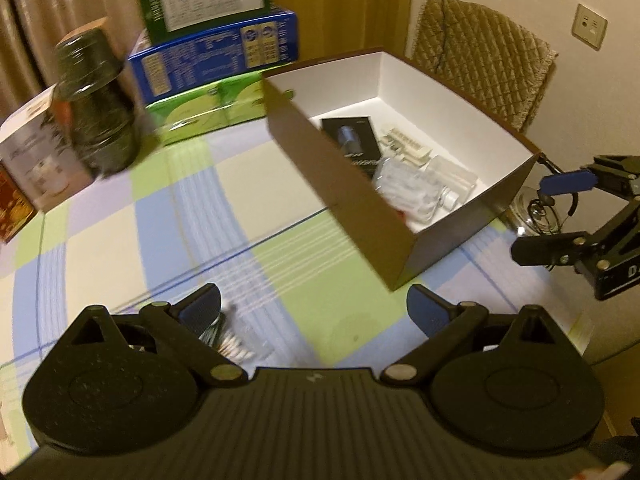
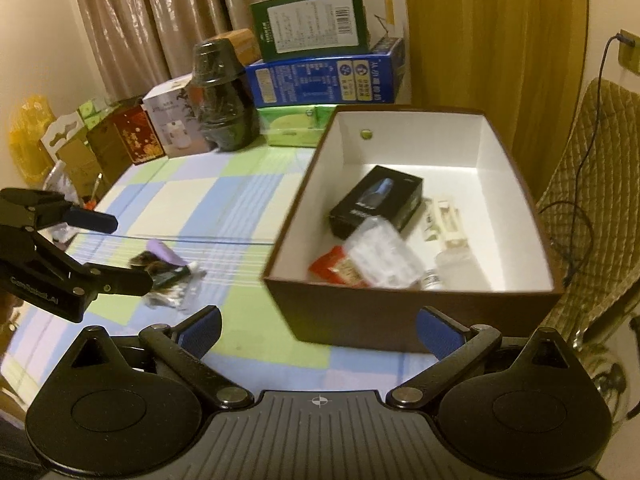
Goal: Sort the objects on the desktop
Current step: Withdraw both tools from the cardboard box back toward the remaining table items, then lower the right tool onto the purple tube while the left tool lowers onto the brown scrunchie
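Note:
A brown cardboard box [image 2: 384, 320] with a white inside stands on the checked tablecloth. It holds a small black box [image 2: 376, 200], a clear plastic pack [image 2: 380, 258], a red packet [image 2: 330, 266], white strips [image 2: 444, 220] and a clear bottle [image 2: 456, 266]. Left of the box lie loose items: a purple piece [image 2: 162, 252], a dark packet [image 2: 162, 276] and a bag of cotton swabs [image 2: 176, 298]. My left gripper [image 2: 116, 248] hovers open beside these items, and the swabs [image 1: 232, 340] show by its left finger. My right gripper [image 2: 320, 330] is open in front of the box, holding nothing.
Stacked cartons, green [image 2: 312, 24], blue [image 2: 324, 76] and light green [image 2: 292, 124], stand at the table's far edge with a dark wrapped jar [image 2: 224, 96] and more boxes [image 2: 176, 120]. A quilted chair [image 2: 592, 184] with a cable stands to the right. Curtains hang behind.

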Demonstrator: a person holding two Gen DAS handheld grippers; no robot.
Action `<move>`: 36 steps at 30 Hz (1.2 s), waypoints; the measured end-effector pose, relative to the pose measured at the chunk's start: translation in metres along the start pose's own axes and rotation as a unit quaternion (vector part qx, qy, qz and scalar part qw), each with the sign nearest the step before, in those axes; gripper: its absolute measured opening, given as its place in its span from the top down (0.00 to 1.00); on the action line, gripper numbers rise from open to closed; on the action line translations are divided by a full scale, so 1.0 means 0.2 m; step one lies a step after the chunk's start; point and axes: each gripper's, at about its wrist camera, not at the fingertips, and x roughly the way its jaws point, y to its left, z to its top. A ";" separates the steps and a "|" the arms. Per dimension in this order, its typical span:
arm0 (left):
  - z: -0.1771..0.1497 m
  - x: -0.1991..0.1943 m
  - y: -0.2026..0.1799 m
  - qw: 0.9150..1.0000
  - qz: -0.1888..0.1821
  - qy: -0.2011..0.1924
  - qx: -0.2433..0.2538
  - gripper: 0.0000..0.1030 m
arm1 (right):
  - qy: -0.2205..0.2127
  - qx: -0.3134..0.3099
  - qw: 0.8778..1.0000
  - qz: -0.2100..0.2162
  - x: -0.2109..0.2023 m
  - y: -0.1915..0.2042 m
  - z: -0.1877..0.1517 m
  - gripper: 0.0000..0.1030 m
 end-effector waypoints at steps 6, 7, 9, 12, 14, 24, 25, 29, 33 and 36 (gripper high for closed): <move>-0.12 -0.10 0.14 0.999 0.018 0.000 -0.027 0.05 | 0.008 0.005 1.000 0.006 0.02 0.15 -0.05 0.02; -0.14 -0.12 0.16 0.999 0.020 -0.001 -0.029 0.05 | 0.010 0.006 1.000 0.009 0.03 0.17 -0.06 0.02; -0.18 -0.15 0.19 0.999 0.024 -0.001 -0.035 0.05 | 0.014 0.006 1.000 0.014 0.04 0.22 -0.08 0.02; -0.24 -0.18 0.24 0.999 0.027 0.002 -0.040 0.05 | 0.020 0.007 0.999 0.024 0.07 0.28 -0.10 0.02; -0.27 -0.20 0.26 0.999 0.030 0.005 -0.044 0.05 | 0.027 0.005 0.999 0.031 0.10 0.34 -0.12 0.02; -0.42 -0.23 0.45 0.995 0.051 0.022 -0.079 0.05 | 0.055 -0.010 0.997 0.054 0.26 0.56 -0.16 0.02; -0.43 -0.23 0.47 0.995 0.053 0.024 -0.082 0.05 | 0.058 -0.011 0.997 0.055 0.28 0.58 -0.16 0.02; -0.47 -0.23 0.54 0.993 0.062 0.028 -0.092 0.05 | 0.066 -0.010 0.996 0.060 0.34 0.64 -0.16 0.02; -0.50 -0.22 0.60 0.992 0.077 0.035 -0.098 0.05 | 0.070 -0.014 0.995 0.062 0.41 0.70 -0.15 0.02; -0.52 -0.20 0.65 0.990 0.084 0.038 -0.103 0.05 | 0.071 -0.022 0.996 0.058 0.46 0.74 -0.13 0.02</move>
